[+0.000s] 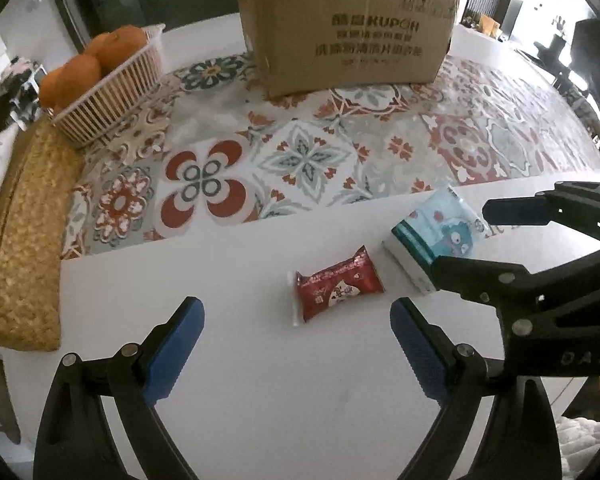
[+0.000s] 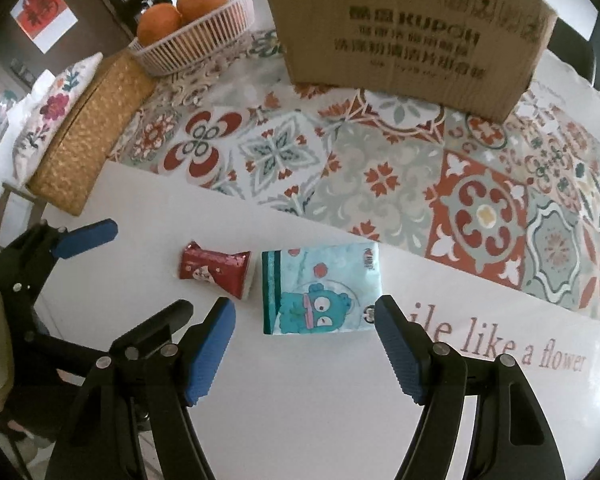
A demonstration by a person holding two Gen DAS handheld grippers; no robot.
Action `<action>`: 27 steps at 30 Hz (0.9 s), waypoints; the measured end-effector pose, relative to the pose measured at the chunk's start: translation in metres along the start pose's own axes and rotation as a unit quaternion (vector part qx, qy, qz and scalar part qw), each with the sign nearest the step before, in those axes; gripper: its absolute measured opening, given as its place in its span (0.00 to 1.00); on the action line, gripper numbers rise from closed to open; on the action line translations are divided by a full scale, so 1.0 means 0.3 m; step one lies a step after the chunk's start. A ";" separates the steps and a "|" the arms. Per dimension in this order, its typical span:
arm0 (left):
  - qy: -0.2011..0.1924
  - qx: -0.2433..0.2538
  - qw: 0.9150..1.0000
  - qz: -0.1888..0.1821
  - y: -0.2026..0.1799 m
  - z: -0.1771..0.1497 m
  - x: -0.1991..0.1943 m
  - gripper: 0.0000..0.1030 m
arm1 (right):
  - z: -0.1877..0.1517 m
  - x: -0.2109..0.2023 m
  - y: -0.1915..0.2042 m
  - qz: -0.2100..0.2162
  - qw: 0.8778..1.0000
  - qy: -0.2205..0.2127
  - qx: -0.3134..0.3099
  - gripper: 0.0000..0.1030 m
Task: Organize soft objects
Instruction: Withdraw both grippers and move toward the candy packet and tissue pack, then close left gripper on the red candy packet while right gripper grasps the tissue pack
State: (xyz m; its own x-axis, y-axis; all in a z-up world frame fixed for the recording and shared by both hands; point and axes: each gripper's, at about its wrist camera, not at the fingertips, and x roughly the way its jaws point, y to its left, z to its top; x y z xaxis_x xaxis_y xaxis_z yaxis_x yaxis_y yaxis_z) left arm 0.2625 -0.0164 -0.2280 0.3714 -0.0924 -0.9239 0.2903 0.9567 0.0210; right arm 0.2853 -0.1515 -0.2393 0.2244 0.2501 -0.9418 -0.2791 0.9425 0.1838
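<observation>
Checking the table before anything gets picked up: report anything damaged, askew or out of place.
The cardboard box has a ragged, torn top edge and creased walls. The red snack packet and blue tissue pack lie loose on the white surface, side by side at slightly different angles. Nothing is spilled.

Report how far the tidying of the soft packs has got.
Done: nothing visible; the red snack packet and the blue tissue pack both lie on the white table. In hand: nothing. The left gripper hangs open before the packet, the right gripper before the tissues. Left: grasping and placing both.
</observation>
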 end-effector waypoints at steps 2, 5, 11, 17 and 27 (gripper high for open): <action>0.007 -0.003 1.000 -0.002 0.006 -0.002 0.020 0.92 | 0.005 0.017 0.000 -0.004 1.000 0.003 0.001 0.71; 0.011 -0.002 1.000 -0.004 0.005 -0.005 0.044 0.90 | 0.011 0.039 -0.004 -0.004 1.000 0.009 0.002 0.71; 0.013 0.002 1.000 -0.015 -0.007 -0.003 0.071 0.90 | 0.032 0.051 -0.015 -0.021 1.000 0.012 0.001 0.71; 0.016 -0.006 1.000 -0.021 -0.012 0.013 0.099 0.90 | 0.035 0.086 -0.024 -0.017 0.999 0.032 0.004 0.74; 0.023 -0.017 0.999 -0.016 -0.040 0.039 0.144 0.77 | 0.039 0.096 -0.062 -0.003 0.999 0.029 0.034 0.74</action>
State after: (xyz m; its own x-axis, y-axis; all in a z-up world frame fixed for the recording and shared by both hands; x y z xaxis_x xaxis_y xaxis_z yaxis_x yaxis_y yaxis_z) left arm 0.2853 -0.0351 -0.2636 0.3204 -0.1112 -0.9407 0.2714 0.9622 -0.0213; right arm 0.3079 -0.1593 -0.2667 0.1701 0.2325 -0.9576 -0.2142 0.9573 0.1943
